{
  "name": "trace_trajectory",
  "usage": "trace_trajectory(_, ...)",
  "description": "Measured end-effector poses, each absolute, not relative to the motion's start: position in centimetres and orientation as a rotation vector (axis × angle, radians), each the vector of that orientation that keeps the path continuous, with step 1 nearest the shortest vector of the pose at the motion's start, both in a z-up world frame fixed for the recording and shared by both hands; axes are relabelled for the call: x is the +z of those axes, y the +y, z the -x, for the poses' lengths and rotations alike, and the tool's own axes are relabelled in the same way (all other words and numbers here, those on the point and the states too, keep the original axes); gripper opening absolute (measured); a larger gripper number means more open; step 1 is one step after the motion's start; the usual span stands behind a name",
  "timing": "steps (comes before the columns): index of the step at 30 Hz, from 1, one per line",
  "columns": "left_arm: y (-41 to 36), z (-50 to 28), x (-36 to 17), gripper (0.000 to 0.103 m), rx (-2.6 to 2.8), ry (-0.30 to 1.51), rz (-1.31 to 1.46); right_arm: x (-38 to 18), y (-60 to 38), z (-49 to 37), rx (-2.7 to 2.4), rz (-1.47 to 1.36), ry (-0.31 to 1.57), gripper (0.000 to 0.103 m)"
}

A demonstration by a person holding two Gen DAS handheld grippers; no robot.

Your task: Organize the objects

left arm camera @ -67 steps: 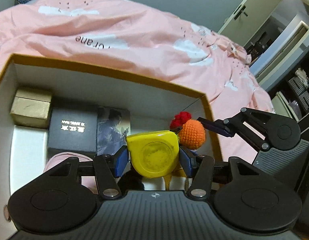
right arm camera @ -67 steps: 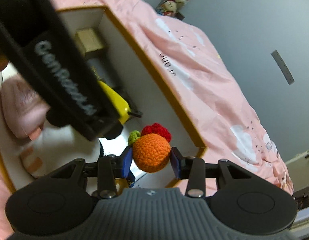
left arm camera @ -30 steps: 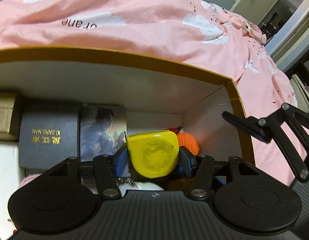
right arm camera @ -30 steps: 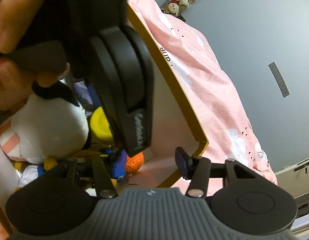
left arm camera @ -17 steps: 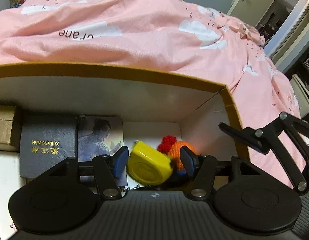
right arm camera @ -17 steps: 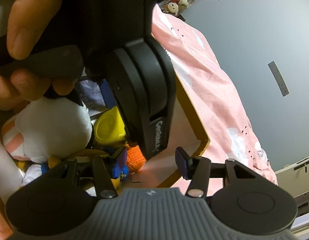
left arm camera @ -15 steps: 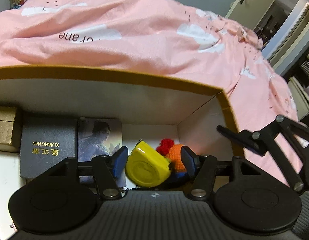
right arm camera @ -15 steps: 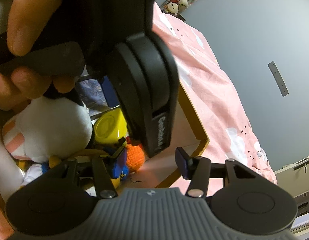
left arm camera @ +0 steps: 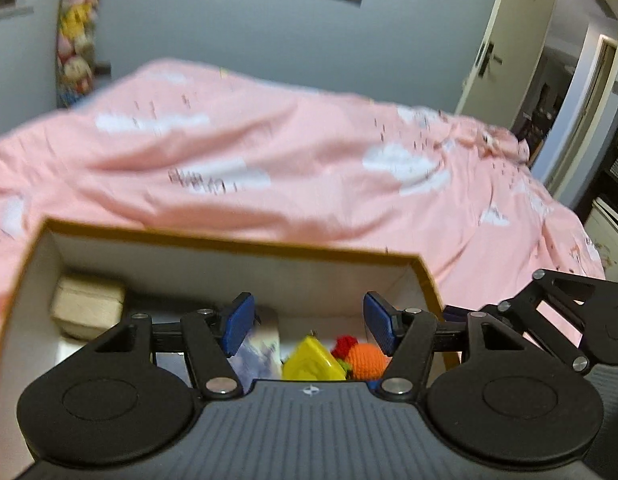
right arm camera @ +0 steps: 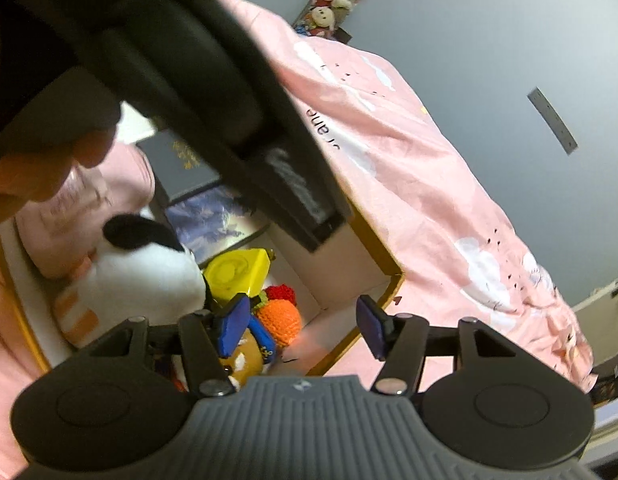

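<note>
A white box with a gold rim [left arm camera: 229, 240] sits on the pink bed. In its near right corner a yellow tape measure [left arm camera: 311, 362] lies beside an orange crochet fruit [left arm camera: 365, 364] with a red top. My left gripper [left arm camera: 308, 328] hangs open above them, holding nothing. In the right wrist view the tape measure [right arm camera: 239, 272] and the fruit [right arm camera: 279, 320] lie just beyond my right gripper [right arm camera: 301, 324]. Its jaws are opening with nothing between them. The left gripper's black body [right arm camera: 209, 100] and a hand [right arm camera: 49, 168] fill the upper left.
The box also holds a white plush with a black ear [right arm camera: 145, 272], a dark case [right arm camera: 185, 160], a picture card [right arm camera: 213, 220], a small gold box [left arm camera: 89, 310] and a brown plush [right arm camera: 245, 360]. Pink bedding [left arm camera: 309, 160] surrounds it; a door [left arm camera: 509, 40] stands at the right.
The left gripper let go of the yellow tape measure, which now lies in the box beside the orange fruit. Both grippers rose away from the box, and the right jaws widened.
</note>
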State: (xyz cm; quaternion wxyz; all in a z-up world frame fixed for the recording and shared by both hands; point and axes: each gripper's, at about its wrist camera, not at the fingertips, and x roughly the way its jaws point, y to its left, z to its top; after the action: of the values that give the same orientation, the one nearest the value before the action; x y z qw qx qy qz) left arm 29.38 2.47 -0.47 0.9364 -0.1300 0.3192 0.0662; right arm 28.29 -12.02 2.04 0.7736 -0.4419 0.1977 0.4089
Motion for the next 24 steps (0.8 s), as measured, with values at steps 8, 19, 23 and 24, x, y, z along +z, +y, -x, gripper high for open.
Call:
trace_trajectory(8,1.6,-25.5,2.8,0.082,0.239,0.494,0.164,7.5,-13.9,-27.6,0.857,0.676,0.498,0.080)
trace_trajectory(19,2.3,-19.5,6.9,0.092,0.386,0.290,0.074,8.8,-16.8,-24.3,0.764,0.254,0.419,0.098)
trace_trajectory(23,2.5,-18.0,7.5,0.093,0.490,0.229,0.046,9.4,-17.4,-22.8,0.717,0.133,0.364,0.102)
trace_trajectory(24,2.5,-17.7,7.4,0.093,0.506,0.218,0.034,9.8,-17.5,-22.2,0.705,0.114,0.346,0.102)
